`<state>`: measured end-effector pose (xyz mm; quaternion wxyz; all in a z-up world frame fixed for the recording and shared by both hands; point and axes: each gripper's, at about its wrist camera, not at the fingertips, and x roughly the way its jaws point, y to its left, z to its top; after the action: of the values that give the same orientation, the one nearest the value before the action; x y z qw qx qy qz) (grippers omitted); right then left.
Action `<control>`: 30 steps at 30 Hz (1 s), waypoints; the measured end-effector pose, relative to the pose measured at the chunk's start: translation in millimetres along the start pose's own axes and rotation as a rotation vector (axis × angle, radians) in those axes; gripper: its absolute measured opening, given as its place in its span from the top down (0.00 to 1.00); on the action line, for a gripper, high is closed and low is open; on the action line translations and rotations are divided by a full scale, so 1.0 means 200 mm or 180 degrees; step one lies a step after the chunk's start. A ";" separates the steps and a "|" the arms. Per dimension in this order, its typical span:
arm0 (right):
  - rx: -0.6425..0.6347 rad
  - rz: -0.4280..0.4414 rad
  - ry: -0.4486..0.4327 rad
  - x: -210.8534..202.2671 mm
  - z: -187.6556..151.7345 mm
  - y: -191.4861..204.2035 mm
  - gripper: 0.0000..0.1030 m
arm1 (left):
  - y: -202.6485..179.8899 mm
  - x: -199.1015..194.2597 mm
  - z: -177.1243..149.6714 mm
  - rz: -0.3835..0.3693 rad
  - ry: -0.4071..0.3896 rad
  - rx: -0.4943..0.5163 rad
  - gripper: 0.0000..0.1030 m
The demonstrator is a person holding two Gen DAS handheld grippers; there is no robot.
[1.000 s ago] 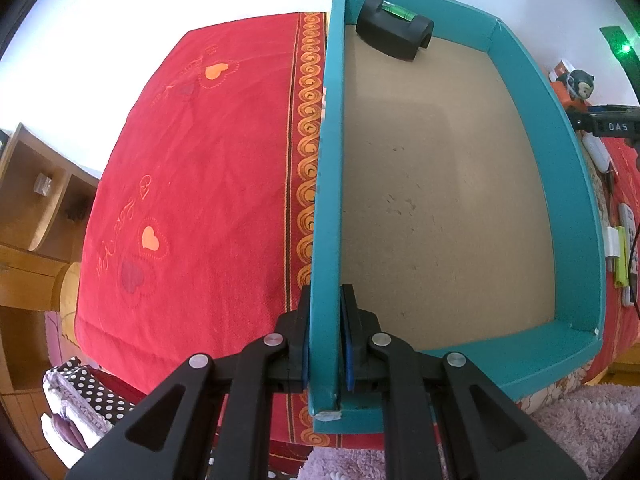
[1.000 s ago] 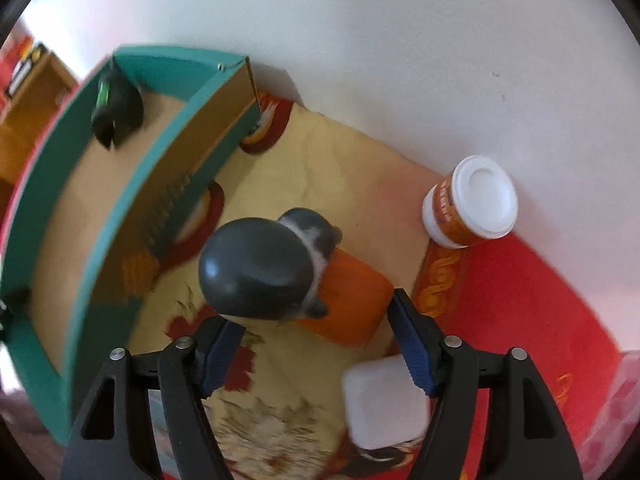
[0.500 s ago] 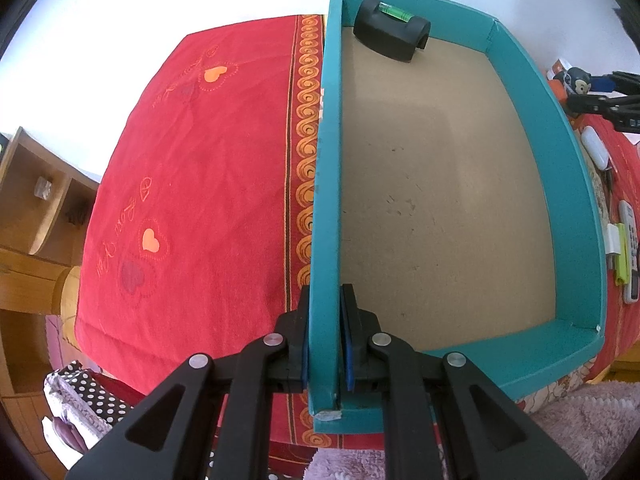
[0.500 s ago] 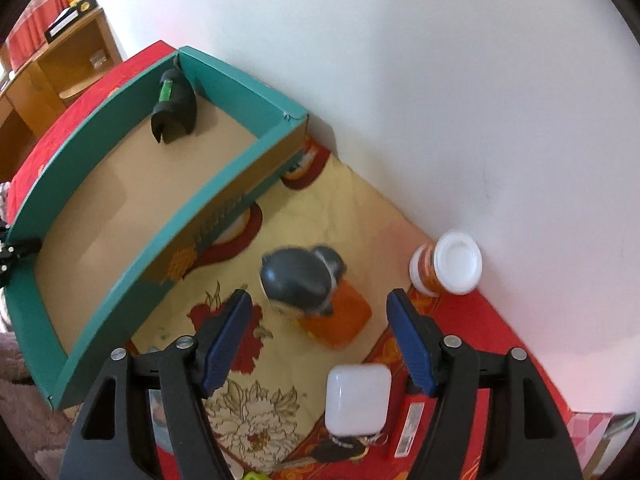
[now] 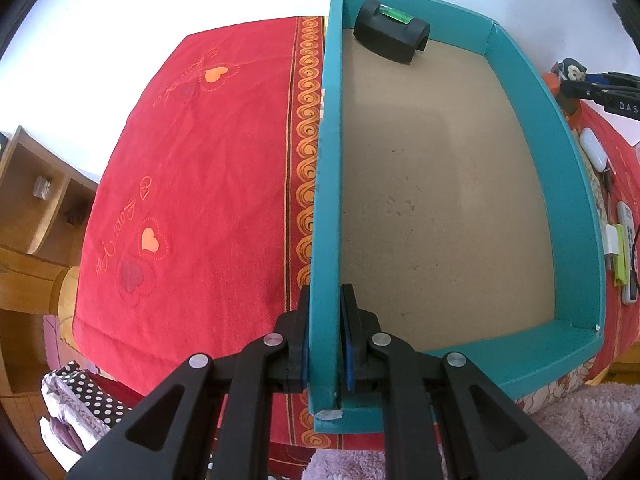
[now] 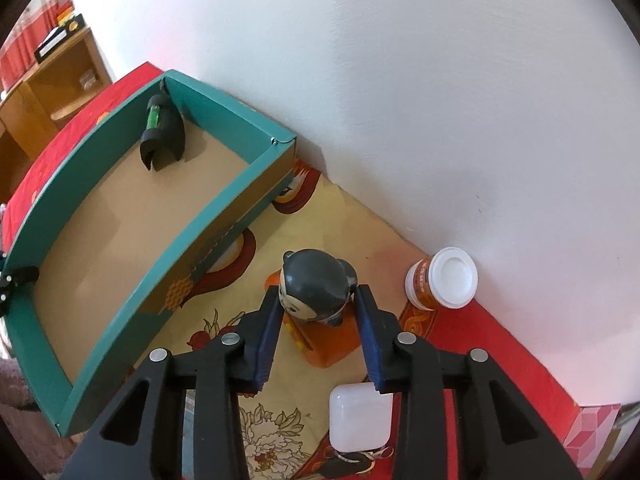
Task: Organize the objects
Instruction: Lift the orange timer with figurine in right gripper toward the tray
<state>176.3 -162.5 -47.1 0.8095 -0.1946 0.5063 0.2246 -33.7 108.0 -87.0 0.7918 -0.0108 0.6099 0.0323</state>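
Teal box [image 5: 326, 200] wall sat clamped in the left gripper [image 5: 325, 344], while the right gripper [image 6: 316, 312], just closing, held the figurine's [image 6: 316, 284] head at twelve o'clock.

A: The teal box [image 5: 568, 184] looks like matt card, with a bare brown fibreboard floor, faintly scuffed.

B: And the red cloth [image 5: 208, 184] under it is soft woven fabric with gold embroidered scrolls.

A: The figurine [image 6: 316, 284] is glossy smooth plastic, dark head, orange body. The white case [image 6: 360, 416] is smooth and satin.

B: The black level [image 5: 392, 36] in the box seems matt plastic; the shelf [image 5: 36, 208] is varnished wood.
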 end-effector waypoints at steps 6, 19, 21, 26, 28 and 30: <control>0.0102 0.0012 -0.0042 -0.09 -0.03 0.04 0.73 | -0.01 0.00 0.00 0.0006 -0.0002 0.0025 0.90; 0.0197 0.0002 -0.0153 -0.18 -0.05 0.08 0.73 | -0.04 -0.01 -0.01 0.0008 -0.0015 0.0072 0.90; 0.0202 0.0052 -0.0245 -0.24 -0.02 0.10 0.73 | -0.04 -0.01 -0.01 0.0011 -0.0011 0.0077 0.90; 0.0163 0.0186 -0.0530 -0.38 0.12 0.19 0.73 | -0.05 -0.01 0.00 0.0014 -0.0004 0.0078 0.90; 0.0130 0.0251 -0.0596 -0.40 0.20 0.24 0.73 | -0.05 -0.01 0.00 0.0014 -0.0004 0.0077 0.90; 0.0082 0.0288 -0.0607 -0.37 0.26 0.30 0.73 | -0.05 -0.01 0.00 0.0015 -0.0005 0.0077 0.90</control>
<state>152.0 -97.5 37.0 0.8455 -0.1389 0.4381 0.2719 -33.9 98.3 -84.8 0.7922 0.0002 0.6097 0.0268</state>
